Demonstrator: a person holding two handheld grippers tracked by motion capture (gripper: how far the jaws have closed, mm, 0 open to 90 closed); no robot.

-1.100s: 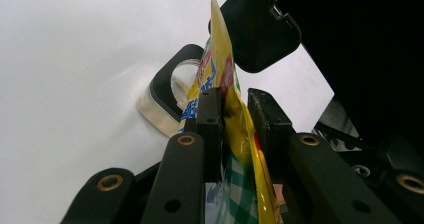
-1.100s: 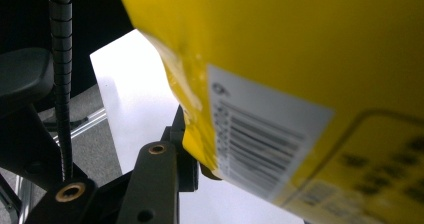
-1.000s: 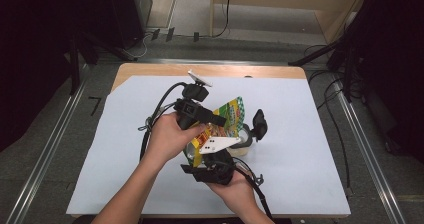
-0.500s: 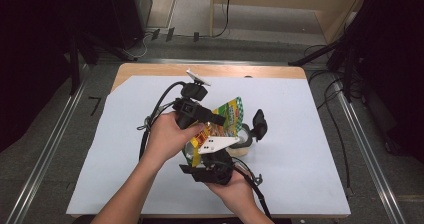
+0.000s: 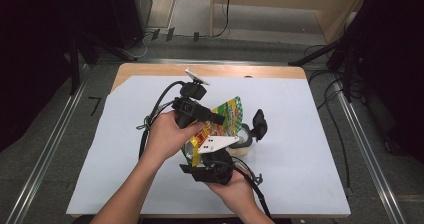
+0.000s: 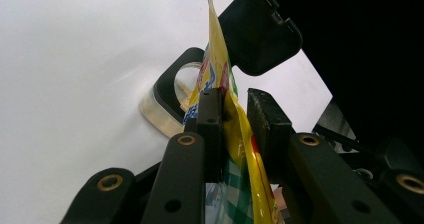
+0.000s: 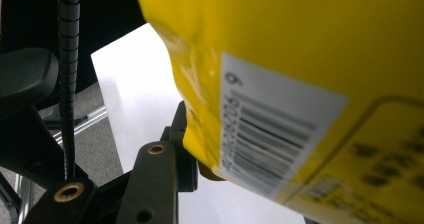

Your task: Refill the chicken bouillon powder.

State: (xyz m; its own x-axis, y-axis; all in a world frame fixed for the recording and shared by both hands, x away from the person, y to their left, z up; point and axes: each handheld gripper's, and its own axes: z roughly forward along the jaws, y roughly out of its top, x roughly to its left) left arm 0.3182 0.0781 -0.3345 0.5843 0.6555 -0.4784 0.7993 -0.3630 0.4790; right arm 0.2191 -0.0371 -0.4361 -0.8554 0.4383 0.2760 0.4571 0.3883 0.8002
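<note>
A yellow snack bag (image 5: pixel 227 115) with a green checked edge hangs between both grippers over the middle of the table. My left gripper (image 5: pixel 212 119) comes in from the left and is shut on the bag's edge; in the left gripper view the bag (image 6: pixel 220 79) runs up between the two pads. My right gripper (image 5: pixel 202 154) reaches up from below and is shut on the bag's lower end. In the right gripper view the bag's barcode side (image 7: pixel 300 59) hides one jaw, and the other finger (image 7: pixel 181 144) presses against it. Below the bag lies a clear container (image 6: pixel 165 96) with its black lid (image 6: pixel 260 31) flipped up.
A white sheet (image 5: pixel 310 174) covers most of the wooden table (image 5: pixel 150 69). The container (image 5: pixel 246 140) and its lid (image 5: pixel 259 123) sit just right of the bag. Black cables (image 5: pixel 155 114) trail left of the hands. Dark stands and floor rails surround the table.
</note>
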